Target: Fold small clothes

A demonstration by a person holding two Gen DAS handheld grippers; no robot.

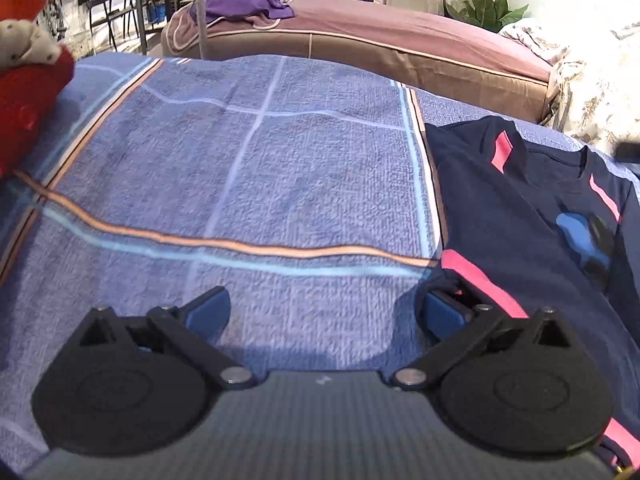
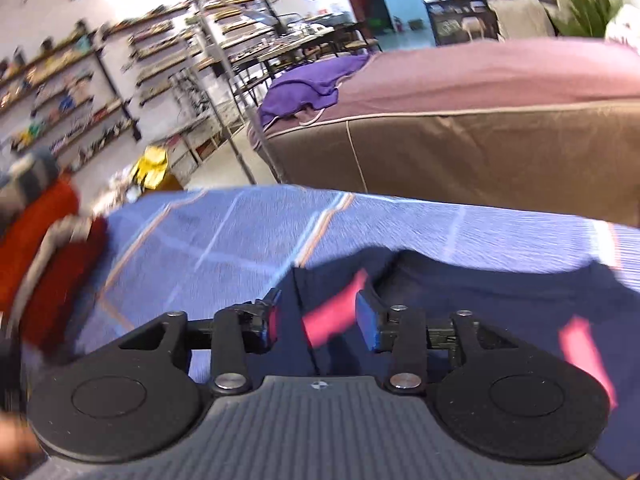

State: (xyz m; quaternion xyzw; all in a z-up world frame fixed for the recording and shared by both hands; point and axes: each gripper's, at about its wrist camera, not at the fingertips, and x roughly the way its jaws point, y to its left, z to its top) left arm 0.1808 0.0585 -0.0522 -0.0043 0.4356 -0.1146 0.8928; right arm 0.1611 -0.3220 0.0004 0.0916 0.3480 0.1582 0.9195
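A small navy shirt (image 1: 520, 208) with pink stripes and a blue car print lies flat on the blue checked bedspread (image 1: 280, 168), at the right of the left wrist view. My left gripper (image 1: 326, 308) is open wide just above the bedspread; its right finger (image 1: 442, 312) touches the shirt's near left edge by a pink stripe. In the right wrist view the shirt (image 2: 480, 300) is blurred. My right gripper (image 2: 318, 318) is open over the shirt's left edge, with a pink stripe (image 2: 332, 316) between the jaws.
A pile of red clothes (image 1: 28, 112) lies at the left of the bedspread; it also shows in the right wrist view (image 2: 44, 248). A brown sofa (image 1: 400, 52) with a purple cloth (image 1: 244, 0) stands behind the bed. Shelves (image 2: 80, 92) line the far wall.
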